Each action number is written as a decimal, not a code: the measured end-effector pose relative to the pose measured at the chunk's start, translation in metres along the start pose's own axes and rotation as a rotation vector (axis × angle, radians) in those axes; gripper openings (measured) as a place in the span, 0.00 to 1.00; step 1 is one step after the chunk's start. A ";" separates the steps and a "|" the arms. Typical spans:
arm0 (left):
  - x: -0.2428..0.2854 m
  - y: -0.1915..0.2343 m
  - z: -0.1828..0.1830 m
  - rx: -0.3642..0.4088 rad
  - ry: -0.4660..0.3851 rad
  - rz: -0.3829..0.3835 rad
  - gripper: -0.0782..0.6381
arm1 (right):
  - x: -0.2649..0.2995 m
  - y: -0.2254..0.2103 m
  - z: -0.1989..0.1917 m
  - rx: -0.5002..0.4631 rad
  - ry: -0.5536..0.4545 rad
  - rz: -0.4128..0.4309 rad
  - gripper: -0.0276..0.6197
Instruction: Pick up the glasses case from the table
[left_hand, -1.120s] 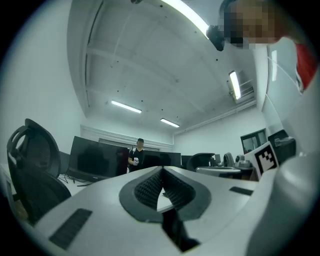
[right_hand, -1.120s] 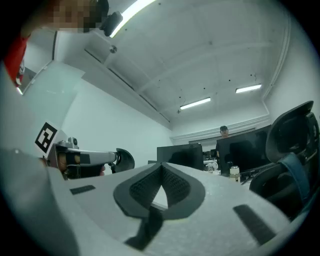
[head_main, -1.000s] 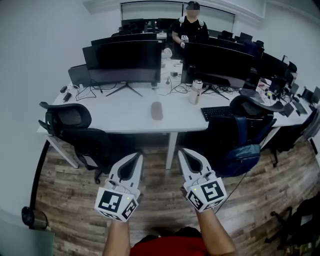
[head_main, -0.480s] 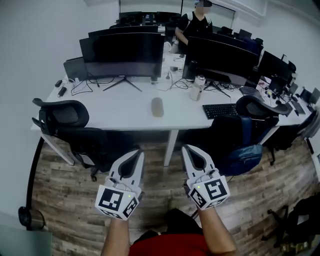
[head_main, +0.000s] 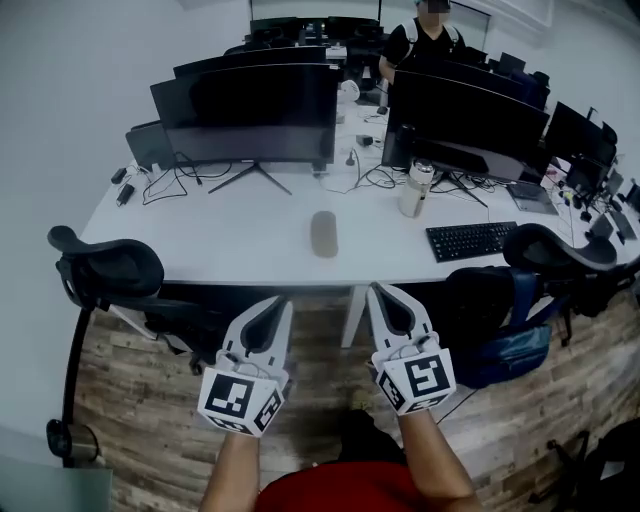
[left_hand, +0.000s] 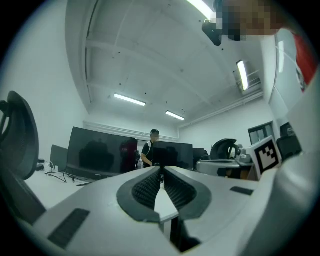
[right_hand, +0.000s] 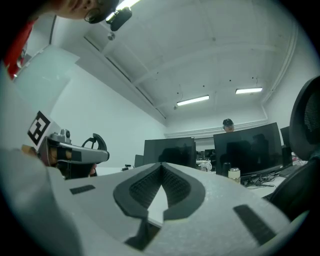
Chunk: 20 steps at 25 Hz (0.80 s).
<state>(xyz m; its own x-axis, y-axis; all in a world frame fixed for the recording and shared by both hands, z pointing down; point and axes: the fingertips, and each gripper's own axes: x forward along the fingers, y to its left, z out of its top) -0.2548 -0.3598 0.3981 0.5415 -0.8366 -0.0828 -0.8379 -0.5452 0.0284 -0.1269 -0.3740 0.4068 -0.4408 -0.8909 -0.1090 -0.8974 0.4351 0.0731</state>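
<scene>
The glasses case, a grey oval pouch, lies on the white table in front of the wide monitor. Both grippers hang side by side over the floor, short of the table's near edge, pointing level toward it. My left gripper is shut with nothing in it, its tips meeting in the left gripper view. My right gripper is likewise shut and empty, tips together in the right gripper view. The case lies ahead, between the lines of the two grippers, out of their reach.
Dark monitors line the table's back. A steel bottle and a keyboard sit right of the case. Office chairs stand at the left and right, with a blue backpack. A person stands behind.
Both grippers and the head have moved forward toward the table; the case and table edge lie nearer in the head view. The jaws stay shut.
</scene>
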 end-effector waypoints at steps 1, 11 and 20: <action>0.016 0.005 -0.005 0.002 0.009 0.007 0.13 | 0.012 -0.010 -0.003 -0.003 0.001 0.003 0.04; 0.179 0.057 -0.080 -0.037 0.136 0.122 0.32 | 0.124 -0.101 -0.041 -0.027 0.050 0.100 0.04; 0.276 0.098 -0.170 -0.095 0.381 0.268 0.52 | 0.179 -0.165 -0.082 0.002 0.099 0.109 0.04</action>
<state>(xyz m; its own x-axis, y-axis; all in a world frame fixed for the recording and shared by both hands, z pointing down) -0.1756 -0.6537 0.5475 0.3083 -0.8992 0.3105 -0.9512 -0.2946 0.0916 -0.0566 -0.6163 0.4569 -0.5322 -0.8466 -0.0020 -0.8442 0.5305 0.0768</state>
